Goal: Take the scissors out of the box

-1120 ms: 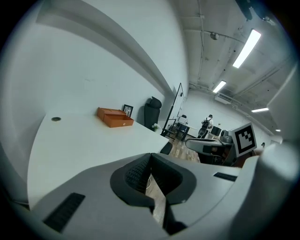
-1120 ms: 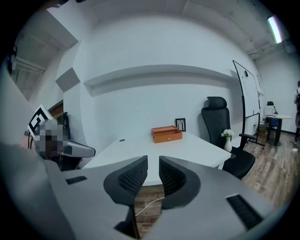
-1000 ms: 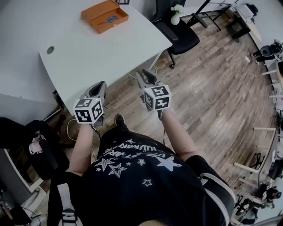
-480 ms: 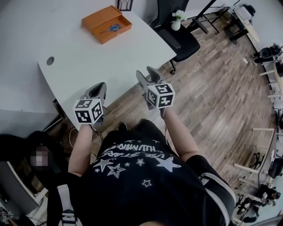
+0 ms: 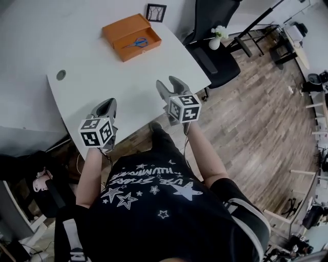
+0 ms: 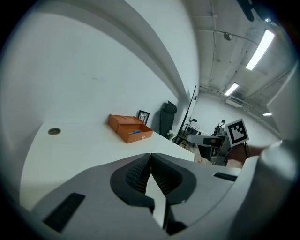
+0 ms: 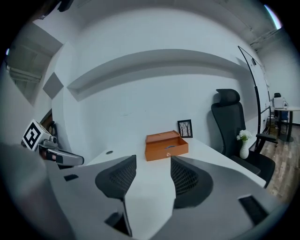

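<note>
Nearest, at six o'clock in the head view, was the person's black star-printed shirt (image 5: 154, 204), with both forearms reaching ahead. The left gripper (image 5: 106, 104) hung at about eight o'clock over the near edge of the white table (image 5: 102, 77). Its jaws were pressed together at the tips, with nothing between them. The right gripper (image 5: 171, 83) hung near the middle of the view, above the table's near corner. Its jaws had just been opening and stood wide apart, and only bare tabletop showed in the gap.

Further out, a round cable hole (image 5: 61, 75) lay at ten o'clock. Well beyond both grippers, at about eleven o'clock, the orange box (image 5: 119, 31) sat open on the table. The blue-handled scissors (image 5: 137, 43) lay flat inside it, untouched. Just behind the box, at twelve o'clock, a small black picture frame (image 5: 156, 12) stood upright. At one o'clock, off the table's far side, were a black office chair (image 5: 218, 53) and a white vase of flowers (image 5: 216, 39) on the wooden floor (image 5: 256, 112).
</note>
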`<state>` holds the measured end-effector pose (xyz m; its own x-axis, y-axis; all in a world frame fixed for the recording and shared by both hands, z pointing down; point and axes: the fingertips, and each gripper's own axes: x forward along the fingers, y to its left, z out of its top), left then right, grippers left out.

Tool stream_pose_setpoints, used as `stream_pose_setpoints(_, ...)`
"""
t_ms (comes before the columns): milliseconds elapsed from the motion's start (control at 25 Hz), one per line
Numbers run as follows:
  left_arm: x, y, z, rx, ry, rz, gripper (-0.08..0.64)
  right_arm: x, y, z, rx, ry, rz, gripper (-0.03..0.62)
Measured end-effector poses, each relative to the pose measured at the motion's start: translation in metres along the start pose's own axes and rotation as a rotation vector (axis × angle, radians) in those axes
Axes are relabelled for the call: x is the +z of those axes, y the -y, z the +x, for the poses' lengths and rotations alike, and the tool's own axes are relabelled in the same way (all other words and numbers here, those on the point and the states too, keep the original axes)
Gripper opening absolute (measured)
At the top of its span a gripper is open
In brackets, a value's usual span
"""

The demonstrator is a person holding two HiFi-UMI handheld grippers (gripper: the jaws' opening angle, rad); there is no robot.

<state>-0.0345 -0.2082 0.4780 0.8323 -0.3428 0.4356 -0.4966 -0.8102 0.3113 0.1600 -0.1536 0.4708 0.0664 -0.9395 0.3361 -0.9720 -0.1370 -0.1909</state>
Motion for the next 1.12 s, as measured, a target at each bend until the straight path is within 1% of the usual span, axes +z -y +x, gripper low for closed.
stream_pose_setpoints(160,0.019,-0.016,0.023,0.088,0.024,-0.036,0.018,0.017,0.026,0.042,0.071,-0.022,-0.026,0.212)
stream_pose_setpoints(440,0.052,-0.034,0.064,0.220,0.061,-0.092,0.018,0.048,0.072,0.113,0.179,-0.066,-0.075,0.213)
stream_pose_setpoints(640,0.068,-0.041,0.087,0.294,0.078,-0.125,0.018,0.061,0.099,0.153,0.238,-0.123,-0.130,0.213)
stream_pose_setpoints(720,0.073,-0.046,0.093,0.324,0.088,-0.138,0.018,0.065,0.107,0.167,0.256,-0.137,-0.180,0.213)
stream_pose_setpoints(840,0.077,-0.051,0.102,0.372,0.102,-0.162,0.018,0.069,0.119,0.189,0.302,-0.175,-0.292,0.213)
stream_pose_setpoints(1040,0.083,-0.060,0.118,0.431,0.110,-0.177,0.018,0.074,0.129,0.228,0.432,-0.263,-0.485,0.212)
stream_pose_setpoints(1120,0.085,-0.064,0.123,0.453,0.113,-0.185,0.018,0.078,0.130,0.244,0.485,-0.283,-0.559,0.212)
